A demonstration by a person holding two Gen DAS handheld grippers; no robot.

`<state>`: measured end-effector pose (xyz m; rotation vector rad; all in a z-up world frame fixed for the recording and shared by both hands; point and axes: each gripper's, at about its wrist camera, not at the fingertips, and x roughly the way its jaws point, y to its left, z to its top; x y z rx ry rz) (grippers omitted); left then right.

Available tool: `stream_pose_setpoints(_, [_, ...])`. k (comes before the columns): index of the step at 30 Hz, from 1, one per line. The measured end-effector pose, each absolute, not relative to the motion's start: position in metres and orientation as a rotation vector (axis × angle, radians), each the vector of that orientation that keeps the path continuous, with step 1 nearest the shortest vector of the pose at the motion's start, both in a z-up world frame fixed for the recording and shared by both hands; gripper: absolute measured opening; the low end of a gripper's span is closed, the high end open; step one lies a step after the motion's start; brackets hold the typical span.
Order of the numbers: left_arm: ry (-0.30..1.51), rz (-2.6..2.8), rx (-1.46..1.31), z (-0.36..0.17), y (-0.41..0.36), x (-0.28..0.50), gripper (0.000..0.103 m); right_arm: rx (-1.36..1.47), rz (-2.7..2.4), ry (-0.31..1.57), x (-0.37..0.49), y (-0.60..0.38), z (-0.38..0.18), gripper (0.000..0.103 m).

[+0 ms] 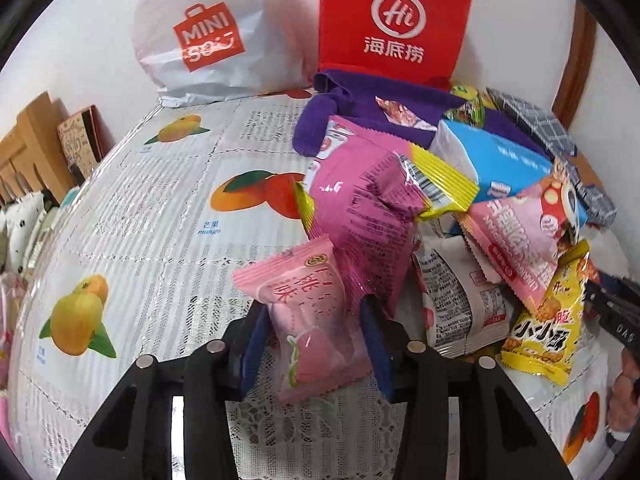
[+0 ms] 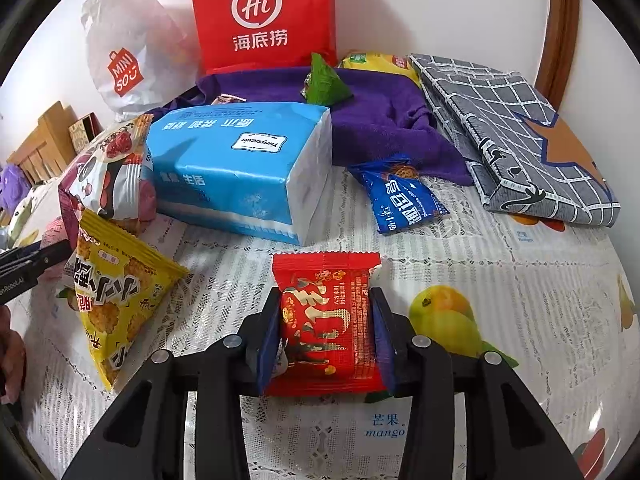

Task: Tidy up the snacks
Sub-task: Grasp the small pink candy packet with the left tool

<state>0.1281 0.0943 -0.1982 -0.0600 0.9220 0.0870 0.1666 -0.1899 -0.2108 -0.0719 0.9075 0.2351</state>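
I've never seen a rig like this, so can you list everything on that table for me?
Red bag: 1, red, standing at the back wall.
White bag: 1, white with red logo, back left.
Purple cloth: 1, in front of the red bag.
Tissue pack: 1, blue and white, table middle.
Checked cloth: 1, grey, folded, right.
Blue snack: 1, beside the purple cloth.
Green snack: 1, on the purple cloth.
Yellow snack: 1, left of the red snack.
Large pink pack: 1, in the pile.
Pink snack: 1, in the left gripper.
Red snack: 1, in the right gripper.
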Motion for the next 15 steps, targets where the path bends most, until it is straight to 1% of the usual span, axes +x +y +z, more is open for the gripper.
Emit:
stream_pose_setpoints(6, [0.917,0.079,-0.083,-0.198,0.097,0.126,0.043,-0.062,0.245,0.908,0.168,-0.191,-0.211,0.044])
stream_pose_setpoints(7, [0.916,0.09,-0.078,-0.198,0.096,0.126,0.038,-0.062,0.246,0.908,0.168,-0.191,-0.211,0.044])
stream_pose_setpoints(13, [0.936,0.075,-0.121,-0.193,0.105,0.12,0.031,-0.061,0.266,0.914,0.168,-0.194,-0.209,0.04])
stream_pose_setpoints(15, [0.942,0.073,-0.133,-0.188,0.108,0.116,0.03,-0.048,0.269,0.904,0.164,-0.198,-0.202,0.04])
